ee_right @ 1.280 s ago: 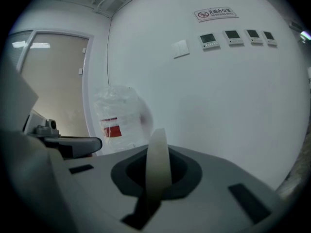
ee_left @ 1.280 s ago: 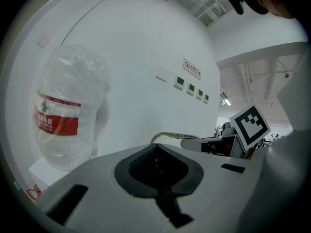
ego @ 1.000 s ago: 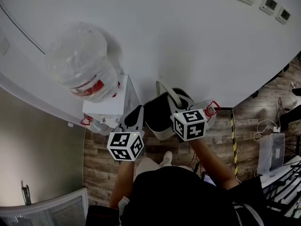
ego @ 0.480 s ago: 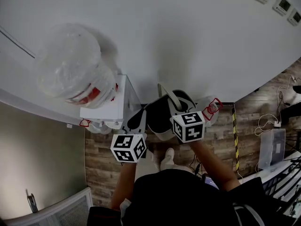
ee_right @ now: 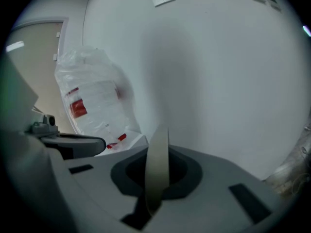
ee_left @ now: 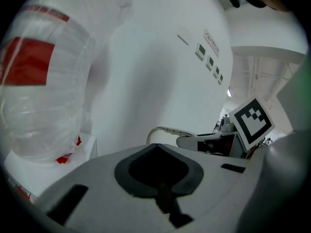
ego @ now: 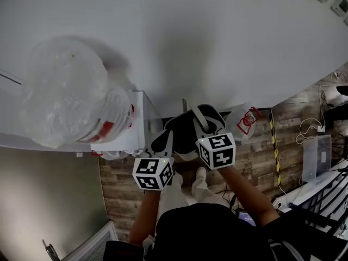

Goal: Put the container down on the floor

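White wall [ego: 217,37] blocks the front. Left: white dispenser cabinet [ego: 124,137] w/ clear film-wrapped water bottle [ego: 65,91] on top, no way thru. Right: clear plastic bag [ego: 243,119] at wall foot. Wood-plank floor [ego: 255,159] open beside bag; pale plastic box [ego: 315,156] further right.

the person wears a black top [ego: 209,230], pale trousers [ego: 174,196] and light shoes [ego: 200,174]. the left gripper [ego: 163,139] and right gripper [ego: 200,116] have smooth grey fingers [ee_left: 107,178] around a dark, rounded recess. each gripper carries a white cube [ego: 153,173] printed with black square markers and showing a small green light.
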Demonstrator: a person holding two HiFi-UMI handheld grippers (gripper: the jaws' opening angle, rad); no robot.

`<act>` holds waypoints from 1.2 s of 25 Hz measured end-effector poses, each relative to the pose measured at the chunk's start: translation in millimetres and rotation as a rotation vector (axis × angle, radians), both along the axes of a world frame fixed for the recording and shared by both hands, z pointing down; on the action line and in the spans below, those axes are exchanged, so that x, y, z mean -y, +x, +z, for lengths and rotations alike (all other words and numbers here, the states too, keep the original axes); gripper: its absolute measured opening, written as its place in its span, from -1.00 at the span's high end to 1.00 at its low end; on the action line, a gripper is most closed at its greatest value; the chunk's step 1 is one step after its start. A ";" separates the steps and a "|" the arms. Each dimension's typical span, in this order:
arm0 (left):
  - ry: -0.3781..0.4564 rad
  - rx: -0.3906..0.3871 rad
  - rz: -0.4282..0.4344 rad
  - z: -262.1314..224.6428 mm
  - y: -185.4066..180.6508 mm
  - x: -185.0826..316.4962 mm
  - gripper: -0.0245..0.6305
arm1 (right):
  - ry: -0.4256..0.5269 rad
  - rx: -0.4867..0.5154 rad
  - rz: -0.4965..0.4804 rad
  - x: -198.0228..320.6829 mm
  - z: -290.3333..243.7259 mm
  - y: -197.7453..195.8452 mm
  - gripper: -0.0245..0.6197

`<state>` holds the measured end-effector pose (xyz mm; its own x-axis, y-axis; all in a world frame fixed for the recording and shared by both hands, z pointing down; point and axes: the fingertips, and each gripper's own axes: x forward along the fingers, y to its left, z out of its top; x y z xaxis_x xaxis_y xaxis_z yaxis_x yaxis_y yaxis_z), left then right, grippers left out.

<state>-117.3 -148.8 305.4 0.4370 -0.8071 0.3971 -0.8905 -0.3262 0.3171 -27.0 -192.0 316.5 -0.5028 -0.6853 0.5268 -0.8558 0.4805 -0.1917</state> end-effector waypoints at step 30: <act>-0.239 -0.031 0.046 175.1 3.1 14.4 0.88 | -0.243 -0.092 0.114 0.3 179.2 17.3 0.82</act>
<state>-114.2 -163.2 480.5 0.4857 -0.6710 0.5601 -0.8653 -0.2784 0.4168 -9.6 -192.3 495.7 -0.3718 -0.5826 0.7227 -0.9210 0.3292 -0.2084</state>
